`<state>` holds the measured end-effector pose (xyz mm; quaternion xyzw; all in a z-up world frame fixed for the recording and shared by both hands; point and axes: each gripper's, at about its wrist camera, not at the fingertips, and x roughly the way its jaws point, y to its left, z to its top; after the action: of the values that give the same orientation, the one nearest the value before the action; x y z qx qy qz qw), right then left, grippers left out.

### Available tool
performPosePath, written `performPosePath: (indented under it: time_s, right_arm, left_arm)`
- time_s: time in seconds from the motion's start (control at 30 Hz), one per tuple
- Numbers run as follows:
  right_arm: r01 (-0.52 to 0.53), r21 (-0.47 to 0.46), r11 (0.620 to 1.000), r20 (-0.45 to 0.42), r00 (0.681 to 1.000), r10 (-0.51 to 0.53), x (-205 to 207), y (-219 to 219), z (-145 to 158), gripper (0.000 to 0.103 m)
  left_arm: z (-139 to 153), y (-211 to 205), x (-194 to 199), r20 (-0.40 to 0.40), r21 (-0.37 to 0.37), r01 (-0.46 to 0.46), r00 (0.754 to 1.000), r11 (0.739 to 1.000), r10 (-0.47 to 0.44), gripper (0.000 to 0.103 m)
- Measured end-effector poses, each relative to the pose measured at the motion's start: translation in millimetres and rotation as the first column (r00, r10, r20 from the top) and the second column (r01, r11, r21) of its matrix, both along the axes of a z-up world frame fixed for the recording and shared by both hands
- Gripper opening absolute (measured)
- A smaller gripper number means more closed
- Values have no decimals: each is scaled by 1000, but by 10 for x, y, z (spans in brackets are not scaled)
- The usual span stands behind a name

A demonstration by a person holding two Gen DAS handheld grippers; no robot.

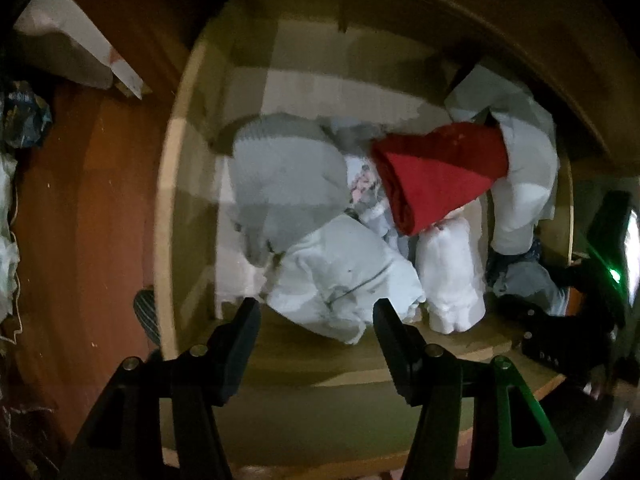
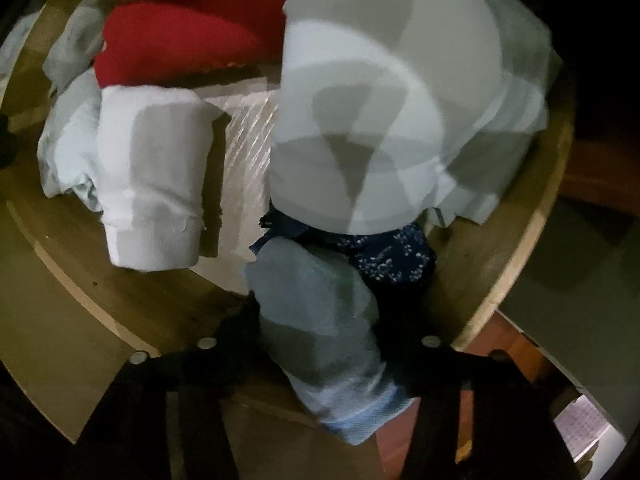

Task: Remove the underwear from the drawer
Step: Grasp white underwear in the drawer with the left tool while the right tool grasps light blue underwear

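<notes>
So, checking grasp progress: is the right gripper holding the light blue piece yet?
Likely yes: the light blue piece sits between the right gripper fingers, overhanging the drawer front.

Right tongs (image 2: pixel 320 344) fingertips hidden behind pale blue underwear (image 2: pixel 320 320), navy patterned cloth (image 2: pixel 392 256) mostly covered

The open wooden drawer (image 1: pixel 172 184) holds a heap of folded clothes. A grey knitted garment (image 1: pixel 280 184) lies at the left, a folded red cloth (image 1: pixel 436 176) right of it, partly on top of the pile. Before them sit a pale blue crumpled garment (image 1: pixel 340 280) and, just right, a rolled white garment (image 1: pixel 452 276). At the right front corner, a light blue folded underwear piece (image 2: pixel 320 336) lies between the right gripper (image 2: pixel 320 364) jaws, over a dark blue patterned fabric (image 2: pixel 384 256).
</notes>
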<state>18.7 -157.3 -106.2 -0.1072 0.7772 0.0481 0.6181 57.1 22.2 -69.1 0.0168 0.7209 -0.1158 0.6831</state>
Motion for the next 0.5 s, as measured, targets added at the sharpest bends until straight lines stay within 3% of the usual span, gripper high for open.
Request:
performPosePath:
  time_s: [0.17, 0.37, 0.5]
  right_arm:
    - [119, 66, 991, 90, 988, -125, -160, -179, 172, 43]
    - [264, 185, 947, 177, 939, -296, -277, -373, 402, 43]
    - [288, 228, 930, 207, 919, -335, -358, -401, 496, 43]
  left_arm:
    - [-118, -26, 65, -54, -20, -85, 995, 996, 84, 60]
    - [-183, -63, 137, -87, -46, -181, 980, 982, 177, 60]
    - [-241, -151, 201, -96, -42, -213, 973, 976, 208, 61]
